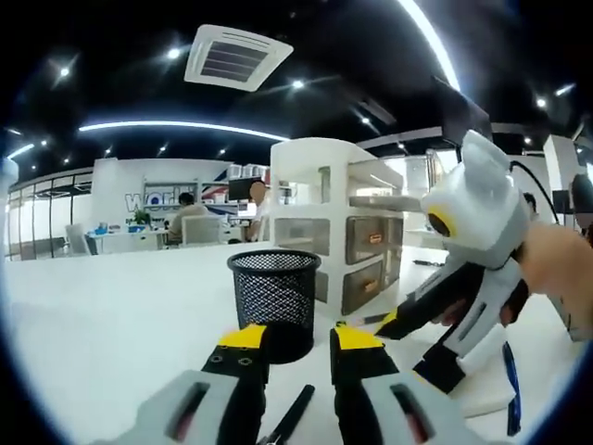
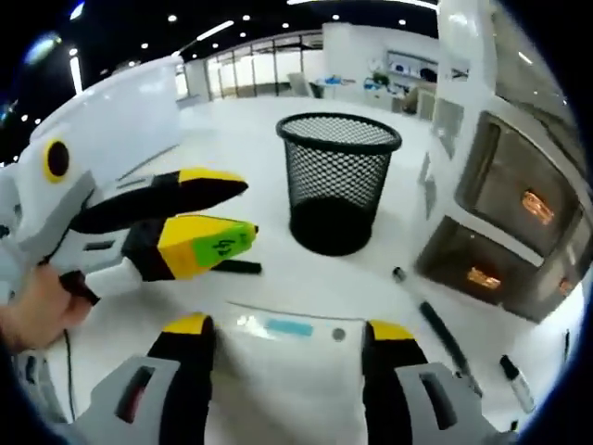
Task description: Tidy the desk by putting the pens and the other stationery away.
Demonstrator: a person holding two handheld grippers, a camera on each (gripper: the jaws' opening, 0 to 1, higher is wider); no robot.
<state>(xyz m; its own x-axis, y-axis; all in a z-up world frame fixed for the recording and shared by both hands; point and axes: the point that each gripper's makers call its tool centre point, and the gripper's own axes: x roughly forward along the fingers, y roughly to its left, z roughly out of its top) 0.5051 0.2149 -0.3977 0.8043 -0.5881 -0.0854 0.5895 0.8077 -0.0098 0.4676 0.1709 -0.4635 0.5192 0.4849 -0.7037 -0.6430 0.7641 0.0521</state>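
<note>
Left gripper [image 1: 298,345]: we see its yellow-tipped fingers rising at the bottom centre of the left gripper view, spread apart with nothing between them.
Right gripper [image 2: 289,327]: at the bottom of the right gripper view its fingers stand wide open over a white flat item with a blue strip [image 2: 287,326].
Mesh pen cup [image 1: 273,301]: black, upright on the white table [image 1: 102,315], just beyond the left fingers at centre frame; in the right gripper view it sits at upper centre.
Pens: one black pen [image 1: 292,417] lies between the left fingers at the bottom edge; we see another black pen [image 2: 447,338] and a marker [image 2: 515,382] at lower right of the right gripper view, on the table below the drawer unit [image 2: 505,213].
Drawer unit: white, just right of the cup.
</note>
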